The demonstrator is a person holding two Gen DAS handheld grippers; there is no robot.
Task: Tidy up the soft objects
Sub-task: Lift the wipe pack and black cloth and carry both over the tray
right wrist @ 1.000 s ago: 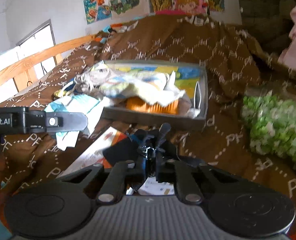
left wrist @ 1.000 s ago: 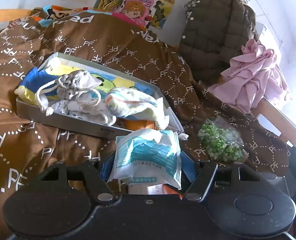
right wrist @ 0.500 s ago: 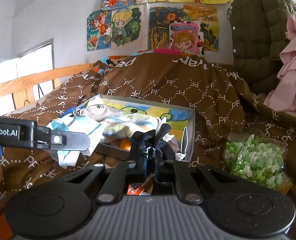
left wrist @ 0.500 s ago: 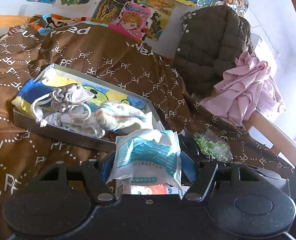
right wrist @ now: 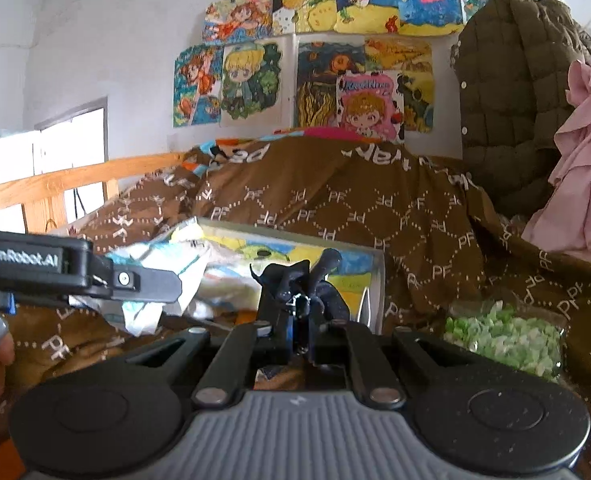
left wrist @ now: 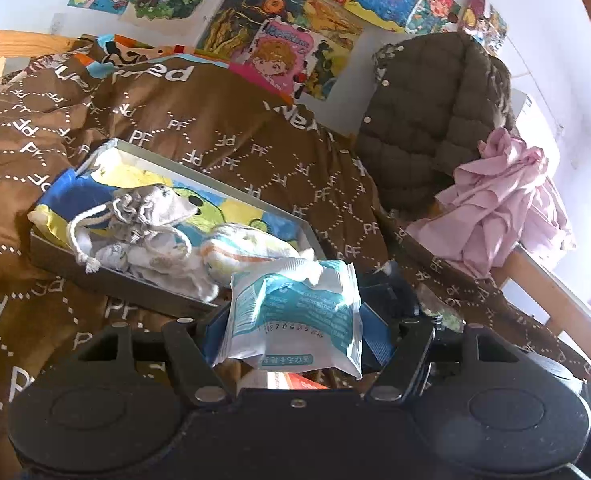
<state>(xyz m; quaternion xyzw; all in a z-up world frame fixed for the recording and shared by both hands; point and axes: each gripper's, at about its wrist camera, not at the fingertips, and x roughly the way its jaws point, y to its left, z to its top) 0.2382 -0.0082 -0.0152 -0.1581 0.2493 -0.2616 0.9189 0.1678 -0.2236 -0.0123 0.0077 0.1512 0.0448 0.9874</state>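
Grey tray point(left wrist: 107, 276) at 10 o'clock holds drawstring pouch point(left wrist: 151, 210), rolled cloths. Left gripper point(left wrist: 295, 320) jaws wide, clamping white-teal packet point(left wrist: 295, 308); right gripper point(right wrist: 299, 308) jaws closed on dark fabric point(right wrist: 291, 276).

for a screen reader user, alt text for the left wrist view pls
The left gripper holds a white and teal soft packet above a brown patterned blanket. Just beyond, a shallow grey box holds a drawstring pouch and folded cloths.

White-teal packet point(left wrist: 295, 320) in left gripper point(left wrist: 295, 332) — over bed point(left wrist: 255, 152).
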